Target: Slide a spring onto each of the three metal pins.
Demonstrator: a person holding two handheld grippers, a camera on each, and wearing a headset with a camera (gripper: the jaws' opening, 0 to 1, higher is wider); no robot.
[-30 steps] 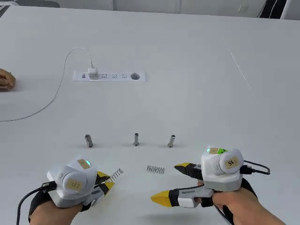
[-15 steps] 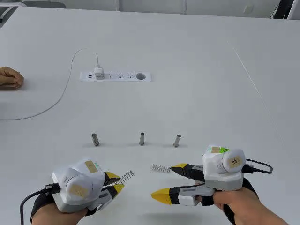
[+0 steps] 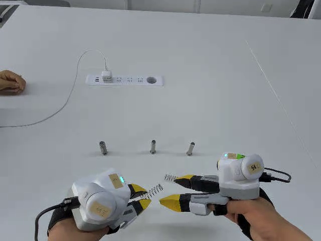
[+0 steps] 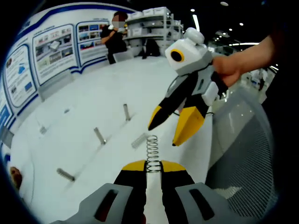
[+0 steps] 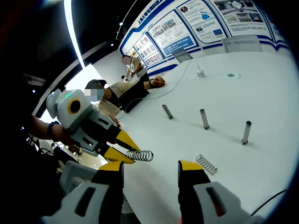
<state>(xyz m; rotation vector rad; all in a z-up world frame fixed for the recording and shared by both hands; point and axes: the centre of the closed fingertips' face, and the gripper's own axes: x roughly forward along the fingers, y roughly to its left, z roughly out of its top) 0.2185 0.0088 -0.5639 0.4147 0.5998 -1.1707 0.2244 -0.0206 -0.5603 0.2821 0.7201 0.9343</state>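
Two pins are standing bare, waiting for springs.
On the near side, the left tongs [image 3: 146, 197] are pinching one spring [image 3: 153, 190] by its end and holding it up in the air. The right tongs [image 3: 169, 192] are gaping wide just in front of it, with nothing in them. A loose spring [image 3: 170, 177] is lying on the white counter [image 3: 225, 100], right by their upper tip. The left pin [image 3: 103, 147] is already wearing a spring, I think. The middle pin [image 3: 153, 146] and right pin [image 3: 190, 148] are not. The second spring seems to be going on now. Next it needs lining up straight over a bare pin, then sliding down.
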